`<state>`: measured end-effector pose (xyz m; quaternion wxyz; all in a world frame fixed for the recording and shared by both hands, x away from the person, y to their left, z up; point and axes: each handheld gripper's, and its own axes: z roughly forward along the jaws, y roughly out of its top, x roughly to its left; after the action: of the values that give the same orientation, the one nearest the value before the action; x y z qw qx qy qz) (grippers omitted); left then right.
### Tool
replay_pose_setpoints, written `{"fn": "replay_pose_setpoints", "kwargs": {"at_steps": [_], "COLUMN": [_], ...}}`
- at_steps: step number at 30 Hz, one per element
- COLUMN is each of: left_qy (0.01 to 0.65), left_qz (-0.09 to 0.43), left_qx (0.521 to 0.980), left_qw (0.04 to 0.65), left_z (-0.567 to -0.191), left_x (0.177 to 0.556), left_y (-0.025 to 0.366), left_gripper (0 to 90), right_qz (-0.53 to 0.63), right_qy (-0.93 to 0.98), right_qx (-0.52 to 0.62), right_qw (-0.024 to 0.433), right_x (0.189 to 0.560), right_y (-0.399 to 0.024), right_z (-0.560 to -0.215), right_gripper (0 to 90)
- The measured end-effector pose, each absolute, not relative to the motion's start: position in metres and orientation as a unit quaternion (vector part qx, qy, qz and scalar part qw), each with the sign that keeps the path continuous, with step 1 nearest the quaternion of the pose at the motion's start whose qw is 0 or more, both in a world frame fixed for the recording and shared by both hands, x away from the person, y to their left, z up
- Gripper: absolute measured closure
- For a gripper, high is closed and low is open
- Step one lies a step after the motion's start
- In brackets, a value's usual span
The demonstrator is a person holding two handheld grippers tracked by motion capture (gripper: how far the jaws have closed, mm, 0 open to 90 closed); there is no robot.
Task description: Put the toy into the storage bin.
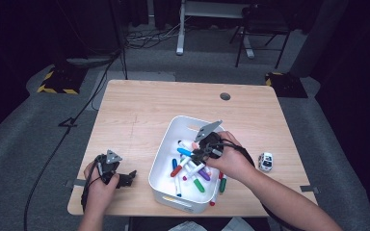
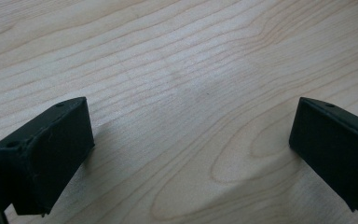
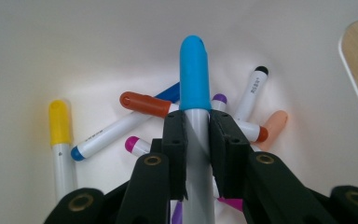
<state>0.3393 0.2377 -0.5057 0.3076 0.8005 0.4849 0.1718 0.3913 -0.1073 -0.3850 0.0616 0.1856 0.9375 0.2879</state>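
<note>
A white marker with a light-blue cap stands between the jaws of my right gripper, which is shut on its barrel. This gripper hangs inside a white bin, just above several loose markers. Below it lie a yellow-capped marker, a red-brown-capped one and others. In the high view the right gripper holds the blue-capped marker over the bin's middle. My left gripper rests low near the table's front left, left of the bin. Its jaws stand wide open over bare wood with nothing between them.
A small white toy car sits on the table right of the bin. The wooden table has a round grommet near its far edge. Cables trail from both grippers toward the front edge.
</note>
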Motion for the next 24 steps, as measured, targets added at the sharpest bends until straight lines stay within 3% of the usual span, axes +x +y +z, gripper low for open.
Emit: {"fn": "replay_pose_setpoints", "kwargs": {"at_steps": [9,13,24], "left_qy": [0.485,0.485,0.485], "left_qz": [0.172,0.171,0.172], "left_qx": [0.800,0.801,0.801], "left_qw": [0.308,0.307,0.307], "left_z": [-0.506,-0.506,-0.506], "left_x": [0.339,0.339,0.339], "left_y": [0.238,0.238,0.238], "left_gripper": [0.0,0.0,0.0], "right_qz": [0.282,0.295,0.359], "right_qy": [0.943,0.937,0.910], "right_qx": [0.168,0.184,0.203], "right_qw": [0.051,0.024,0.041], "right_x": [0.387,0.379,0.366], "right_y": [-0.102,-0.100,-0.128], "right_z": [-0.389,-0.386,-0.355], "right_gripper": [76.2,58.8,49.1]}}
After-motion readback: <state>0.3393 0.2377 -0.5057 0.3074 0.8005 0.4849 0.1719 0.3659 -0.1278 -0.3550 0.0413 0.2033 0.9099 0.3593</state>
